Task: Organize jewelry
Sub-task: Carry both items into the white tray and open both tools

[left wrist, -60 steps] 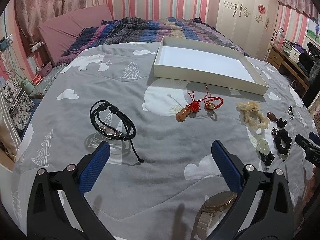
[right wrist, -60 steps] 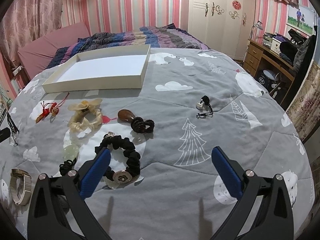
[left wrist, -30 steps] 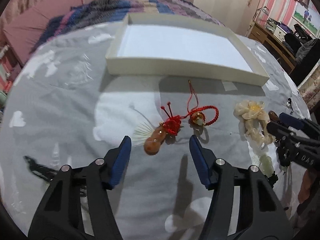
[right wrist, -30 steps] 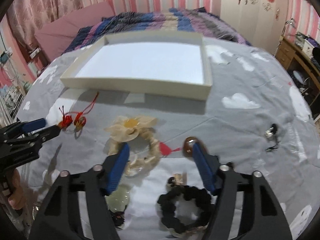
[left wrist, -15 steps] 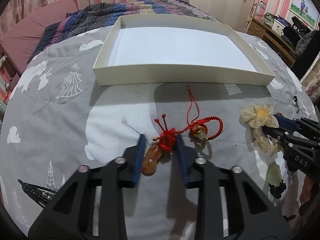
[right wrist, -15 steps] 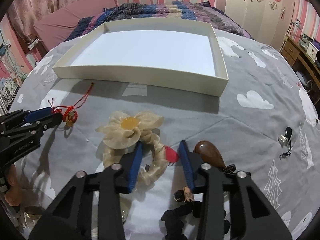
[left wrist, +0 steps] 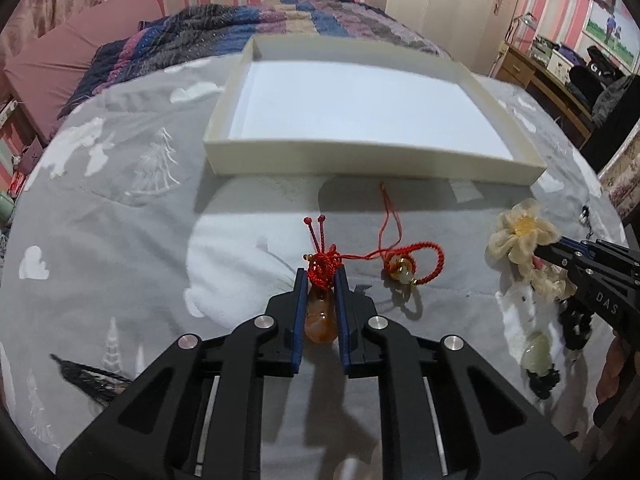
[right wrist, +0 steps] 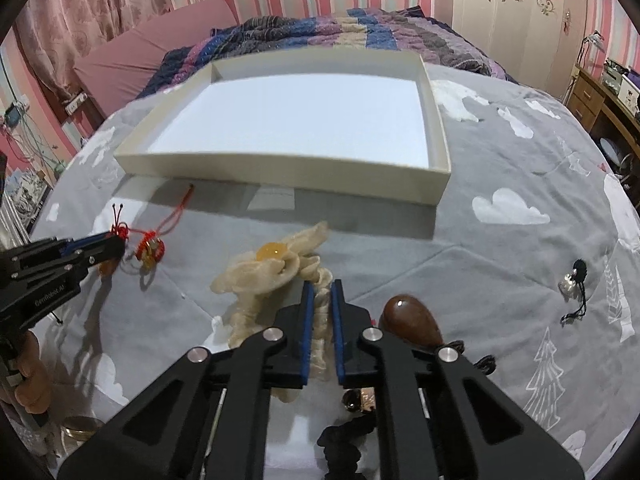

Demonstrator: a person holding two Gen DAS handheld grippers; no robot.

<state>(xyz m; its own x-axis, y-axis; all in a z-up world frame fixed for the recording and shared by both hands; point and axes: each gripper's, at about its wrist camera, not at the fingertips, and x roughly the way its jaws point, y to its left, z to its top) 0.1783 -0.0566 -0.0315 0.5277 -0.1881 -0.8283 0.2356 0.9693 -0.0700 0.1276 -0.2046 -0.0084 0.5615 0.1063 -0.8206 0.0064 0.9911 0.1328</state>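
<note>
My left gripper (left wrist: 321, 276) is shut on an orange gourd pendant (left wrist: 320, 318) with a red knotted cord (left wrist: 324, 268) that trails to a small red bead bracelet (left wrist: 404, 268) on the grey bedspread. My right gripper (right wrist: 320, 288) is shut on a cream scrunchie (right wrist: 272, 270) with a flower and amber bead; it also shows in the left wrist view (left wrist: 520, 236). An empty white tray (left wrist: 360, 156) lies just beyond both; in the right wrist view its front wall (right wrist: 280, 168) faces me. The left gripper also shows in the right wrist view (right wrist: 116, 246).
A brown teardrop pendant (right wrist: 412, 320), a black scrunchie (right wrist: 348, 440) and a small charm on black cord (right wrist: 574, 280) lie right of the right gripper. A pale green stone pendant (left wrist: 536, 356) lies at right in the left view. A striped quilt (right wrist: 340, 24) lies behind the tray.
Both grippers moved over the bed to their items and closed: the left onto the gourd pendant, the right onto the cream scrunchie. Both have shut further in the last half second.
</note>
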